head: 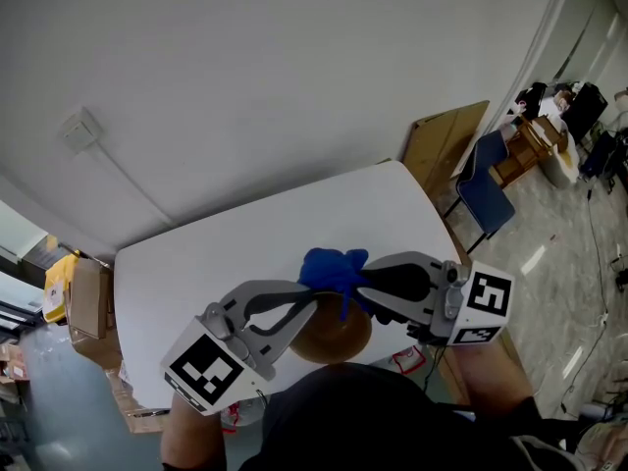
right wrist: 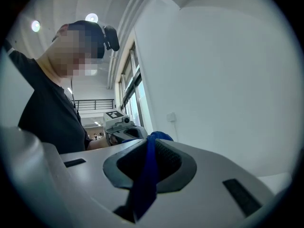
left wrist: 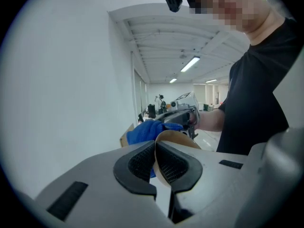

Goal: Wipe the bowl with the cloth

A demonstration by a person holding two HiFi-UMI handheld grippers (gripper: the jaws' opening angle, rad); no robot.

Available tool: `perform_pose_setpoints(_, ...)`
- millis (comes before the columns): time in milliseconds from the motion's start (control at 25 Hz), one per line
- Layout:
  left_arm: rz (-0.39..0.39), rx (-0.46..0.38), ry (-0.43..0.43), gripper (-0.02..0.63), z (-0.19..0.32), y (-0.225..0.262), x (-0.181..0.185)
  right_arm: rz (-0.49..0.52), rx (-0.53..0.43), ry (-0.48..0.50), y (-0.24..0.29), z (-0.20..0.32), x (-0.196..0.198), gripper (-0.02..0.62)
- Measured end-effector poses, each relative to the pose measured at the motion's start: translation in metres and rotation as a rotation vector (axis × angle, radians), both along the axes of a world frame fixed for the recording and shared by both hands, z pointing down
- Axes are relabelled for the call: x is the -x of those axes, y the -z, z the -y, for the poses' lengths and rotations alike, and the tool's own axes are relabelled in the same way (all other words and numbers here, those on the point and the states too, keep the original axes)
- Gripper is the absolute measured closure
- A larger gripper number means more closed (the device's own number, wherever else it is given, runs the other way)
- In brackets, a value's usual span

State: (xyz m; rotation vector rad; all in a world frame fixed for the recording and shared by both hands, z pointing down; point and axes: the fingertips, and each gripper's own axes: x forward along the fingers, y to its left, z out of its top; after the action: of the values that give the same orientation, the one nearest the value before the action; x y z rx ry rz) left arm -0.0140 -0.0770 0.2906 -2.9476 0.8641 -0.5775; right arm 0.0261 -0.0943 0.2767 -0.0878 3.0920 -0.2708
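A brown bowl (head: 332, 335) is held up above the near edge of the white table (head: 245, 243). My left gripper (head: 316, 300) is shut on its rim; in the left gripper view the thin brown rim (left wrist: 172, 137) stands pinched between the two black pads. A blue cloth (head: 332, 269) is bunched over the bowl's top. My right gripper (head: 357, 292) comes in from the right and is shut on that cloth. In the right gripper view a blue fold (right wrist: 148, 175) runs down between the pads. The cloth (left wrist: 147, 131) also shows behind the bowl in the left gripper view.
The tabletop holds nothing else. Cardboard boxes (head: 86, 302) stand on the floor at the table's left end. A blue chair (head: 488, 192) and a leaning board (head: 444, 141) are past its right end. A white wall (head: 245, 77) lies behind.
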Motion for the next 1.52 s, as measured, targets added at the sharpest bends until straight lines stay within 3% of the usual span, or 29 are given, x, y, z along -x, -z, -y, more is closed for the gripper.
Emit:
perform_pose_setpoints(200,-0.109,0.033,0.091,0.588,0.011,0.013,0.022,0.018,0.046,0.0,-0.006,-0.003,-0.003,0.546)
perform_pose_setpoints(560,-0.205,0.034,0.221,0.588,0.035,0.024,0.048,0.096,0.124,0.012,-0.006,-0.013,-0.008,0.546)
perform_pose_setpoints(920,-0.272,0.016,0.359,0.588,0.055,0.028,0.064,0.096,0.159,0.054,-0.016,-0.03,0.007,0.546)
perform_pose_setpoints(1200,-0.37,0.028,0.402,0.588,0.062,0.034,0.065,0.098,0.174,0.097,-0.021,-0.041,0.023,0.546)
perform_pose_setpoints(1520,-0.406,0.019,0.422,0.588,0.07,0.033,0.051,0.087,0.189,0.13,-0.026,-0.05,0.047,0.546)
